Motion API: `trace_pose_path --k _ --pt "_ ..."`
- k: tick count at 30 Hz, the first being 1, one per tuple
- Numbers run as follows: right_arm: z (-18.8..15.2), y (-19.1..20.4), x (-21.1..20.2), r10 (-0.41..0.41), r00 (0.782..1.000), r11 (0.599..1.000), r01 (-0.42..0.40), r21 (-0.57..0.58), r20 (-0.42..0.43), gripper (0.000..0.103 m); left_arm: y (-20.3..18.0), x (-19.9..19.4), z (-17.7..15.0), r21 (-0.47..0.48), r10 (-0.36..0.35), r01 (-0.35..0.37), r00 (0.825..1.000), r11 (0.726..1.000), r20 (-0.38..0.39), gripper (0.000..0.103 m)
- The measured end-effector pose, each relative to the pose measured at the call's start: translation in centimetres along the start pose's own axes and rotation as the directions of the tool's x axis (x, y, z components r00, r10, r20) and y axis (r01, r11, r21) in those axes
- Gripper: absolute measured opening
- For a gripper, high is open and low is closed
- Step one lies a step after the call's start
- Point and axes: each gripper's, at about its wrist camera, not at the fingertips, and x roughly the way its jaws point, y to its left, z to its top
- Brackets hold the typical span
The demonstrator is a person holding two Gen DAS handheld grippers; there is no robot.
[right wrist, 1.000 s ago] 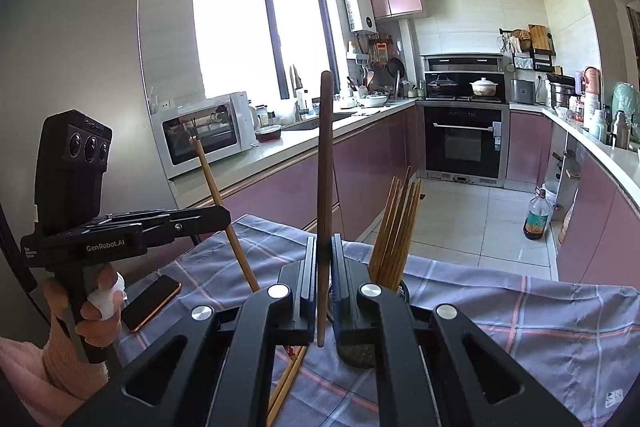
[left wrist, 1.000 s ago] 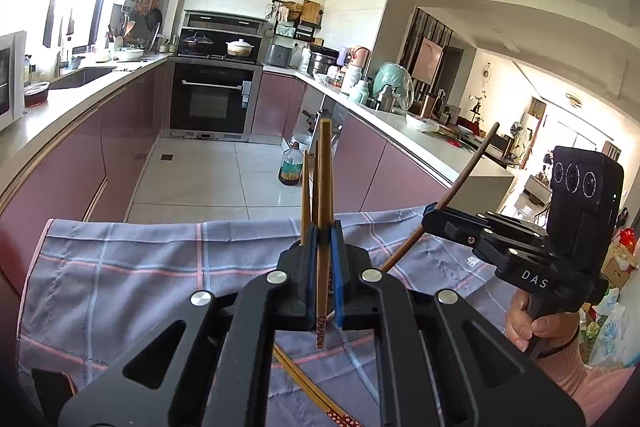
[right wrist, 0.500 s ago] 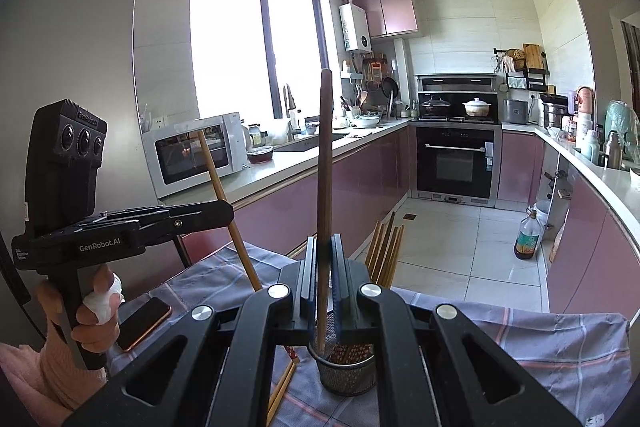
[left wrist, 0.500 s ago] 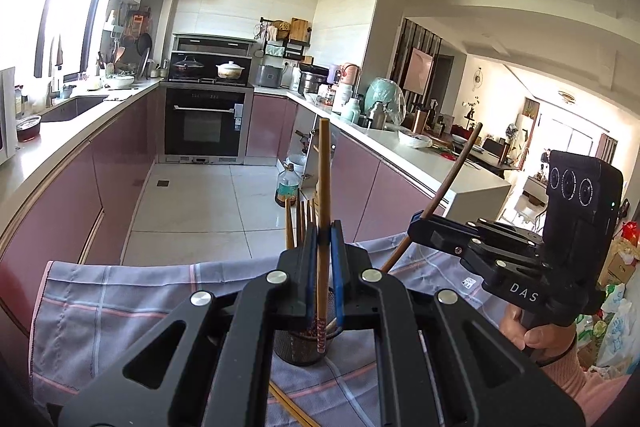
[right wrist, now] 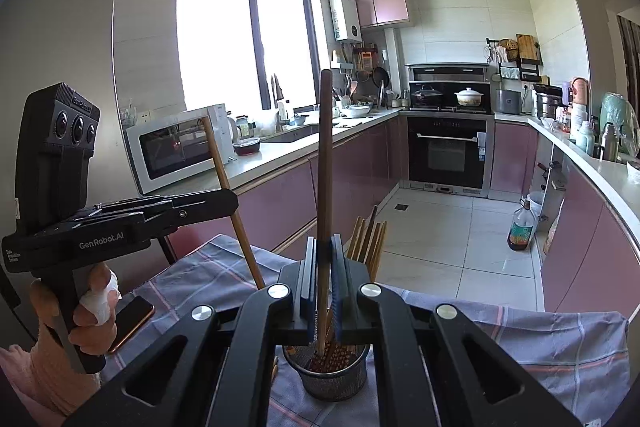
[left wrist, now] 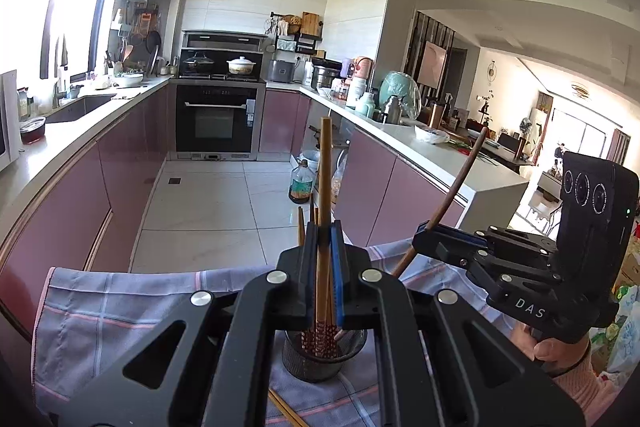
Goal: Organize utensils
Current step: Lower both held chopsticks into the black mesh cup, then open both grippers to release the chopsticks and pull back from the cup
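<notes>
With each gripper clamped tight on one upright chopstick, the left gripper [left wrist: 325, 267] and right gripper [right wrist: 325, 279] poised over the mesh holder [right wrist: 334, 375] on the checked cloth [right wrist: 540, 347], I'd lower tips straight in before letting go.

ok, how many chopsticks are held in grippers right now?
2: a light one shut in the left gripper, a dark one in the right gripper, both over the holder. More stand inside it.

Both wrist views look down along their fingers, close above the shared mesh holder [left wrist: 324, 355] [right wrist: 334, 375].
</notes>
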Motion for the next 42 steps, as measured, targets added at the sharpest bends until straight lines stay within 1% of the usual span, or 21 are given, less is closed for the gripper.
trace_pose_path --k 5,11,18,24,33,42 --pt "-0.4 -0.1 1.0 -0.004 0.999 1.000 0.004 -0.001 -0.031 0.005 0.9 2.2 -0.2 -0.015 0.006 -0.006 0.999 1.000 -0.041 0.007" --pt "-1.2 -0.3 2.0 -0.008 0.998 1.000 0.008 -0.001 -0.066 0.005 1.5 4.1 -1.2 -0.004 0.014 -0.015 0.996 1.000 -0.084 0.007" --pt "-1.5 -0.6 2.7 -0.007 0.995 1.000 0.008 0.006 -0.101 0.005 2.6 4.7 -2.0 0.000 0.013 -0.013 0.993 1.000 -0.115 0.007" --pt "-1.8 -0.4 3.5 -0.006 0.990 1.000 0.007 0.009 -0.139 0.005 2.6 5.3 -2.7 0.012 0.017 -0.015 0.990 1.000 -0.141 0.007" --pt "-2.7 -0.9 5.8 0.000 0.976 0.999 0.007 0.034 -0.216 0.005 3.1 6.9 -3.2 0.031 0.026 -0.020 0.981 0.999 -0.193 0.007" --pt "-2.7 -2.2 6.6 -0.002 0.975 0.996 0.021 0.082 -0.223 0.006 3.3 8.6 -3.4 0.022 0.037 -0.033 0.976 0.999 -0.216 0.007"
